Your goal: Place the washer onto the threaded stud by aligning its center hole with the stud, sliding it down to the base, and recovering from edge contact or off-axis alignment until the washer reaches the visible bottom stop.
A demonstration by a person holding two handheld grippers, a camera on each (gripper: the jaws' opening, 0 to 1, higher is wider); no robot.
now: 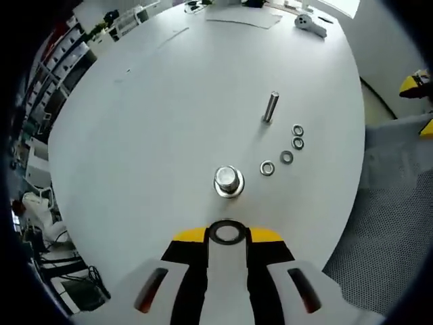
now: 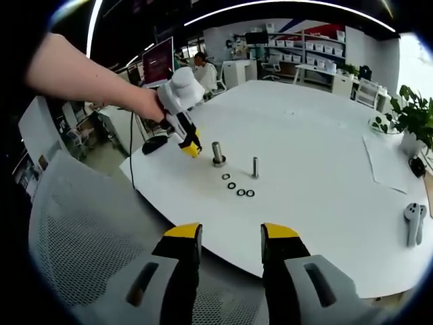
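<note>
My left gripper (image 1: 226, 235) is shut on a dark steel washer (image 1: 226, 232), held flat between its yellow tips. Just beyond it a short metal stud (image 1: 229, 180) stands upright on a wide round base, apart from the washer. In the right gripper view a person's hand holds the left gripper (image 2: 191, 147) just left of that stud (image 2: 218, 154), tips level with its top. My right gripper (image 2: 230, 238) hangs open off the table's near edge, with nothing between its jaws.
A slimmer upright bolt (image 1: 270, 107) (image 2: 255, 167) stands behind several loose washers (image 1: 286, 158) (image 2: 236, 188) in a row. The white round table (image 1: 169, 101) also carries paper (image 2: 389, 159) and a white handheld device (image 2: 413, 222). A grey mesh chair (image 2: 81, 230) sits at the table's edge.
</note>
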